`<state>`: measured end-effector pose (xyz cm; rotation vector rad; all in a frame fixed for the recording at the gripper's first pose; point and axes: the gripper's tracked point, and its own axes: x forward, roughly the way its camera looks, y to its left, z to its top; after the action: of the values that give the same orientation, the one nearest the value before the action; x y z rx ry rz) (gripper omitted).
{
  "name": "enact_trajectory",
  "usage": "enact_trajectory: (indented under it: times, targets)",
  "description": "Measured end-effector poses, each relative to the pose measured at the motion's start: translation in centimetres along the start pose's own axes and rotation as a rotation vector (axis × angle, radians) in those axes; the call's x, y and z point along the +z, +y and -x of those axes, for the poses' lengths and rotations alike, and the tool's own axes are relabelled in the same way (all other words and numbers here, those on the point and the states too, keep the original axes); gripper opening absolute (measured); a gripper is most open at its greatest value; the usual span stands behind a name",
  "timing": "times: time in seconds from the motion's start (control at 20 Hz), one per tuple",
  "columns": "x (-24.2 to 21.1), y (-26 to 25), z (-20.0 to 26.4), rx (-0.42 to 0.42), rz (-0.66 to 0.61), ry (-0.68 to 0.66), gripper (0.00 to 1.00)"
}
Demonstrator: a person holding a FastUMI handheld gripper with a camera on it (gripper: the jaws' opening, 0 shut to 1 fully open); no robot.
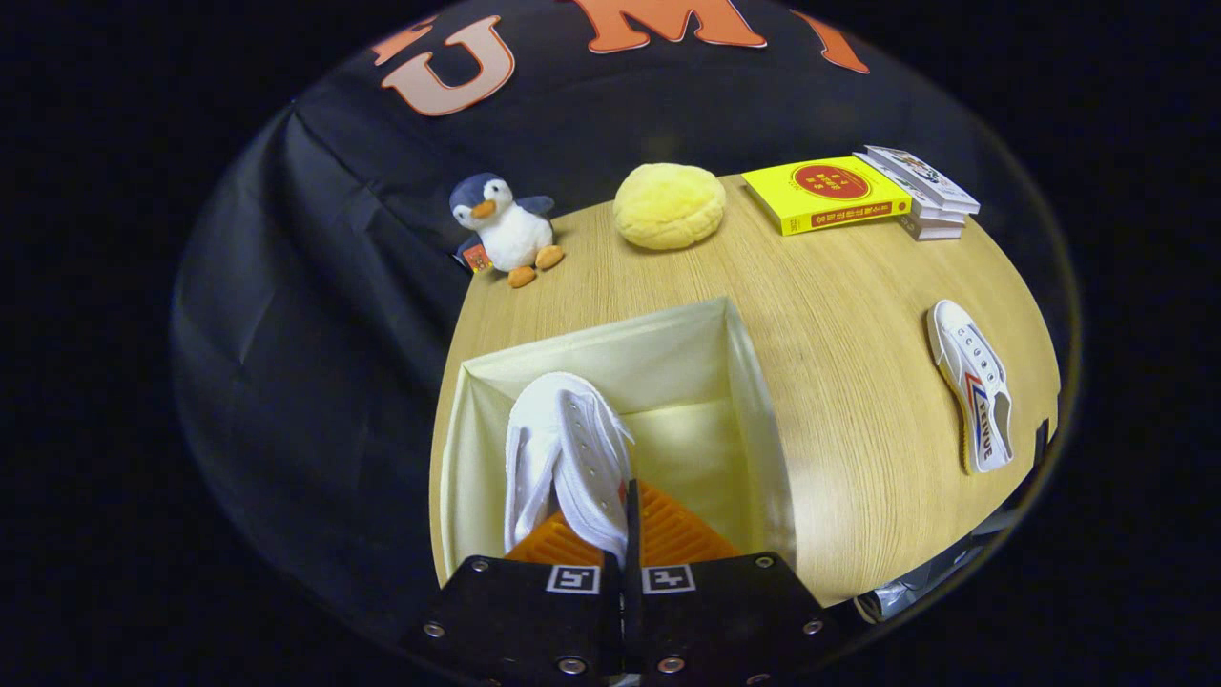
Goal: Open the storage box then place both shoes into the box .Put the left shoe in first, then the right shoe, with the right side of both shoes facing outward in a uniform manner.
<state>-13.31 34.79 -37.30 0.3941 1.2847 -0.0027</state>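
The fingers [625,534] are clamping the first white shoe [570,458] over the open storage box [758,420] at the worktop's near edge, so releasing it inside comes next, then fetching the second shoe [973,382] lying toward the right edge.

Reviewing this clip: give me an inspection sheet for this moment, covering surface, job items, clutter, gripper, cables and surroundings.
Surface: light wooden table, bare between the items.
Job's things: open storage box just ahead of the gripper, cream lining showing; held shoe, white, hanging over the box interior; second shoe lying on the table to the right of the box, apart from it.
Clutter: plush penguin and yellow cushion beyond the box; yellow book beside a stack of books at the far right.
Gripper: gripper shut on the held shoe, fingers pinching its upper edge.
Cables: nothing seen.
Surroundings: black cloth wall behind and left of the table.
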Motion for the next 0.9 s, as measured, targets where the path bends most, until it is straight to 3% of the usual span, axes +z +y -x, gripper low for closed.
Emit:
enact_trajectory:
  times: [0.45,0.5,0.65,0.8,0.9]
  targets:
    - [-3.4,1.8,-2.9,0.000,0.041,0.120,0.03]
    - [-3.7,1.9,-2.8,0.013,0.043,0.134,0.07]
    - [-4.4,3.3,-2.3,0.121,0.050,0.185,0.11]
    - [-3.4,4.9,0.2,0.280,0.038,0.169,0.31]
    - [-2.2,4.9,2.1,0.354,0.027,0.151,0.37]
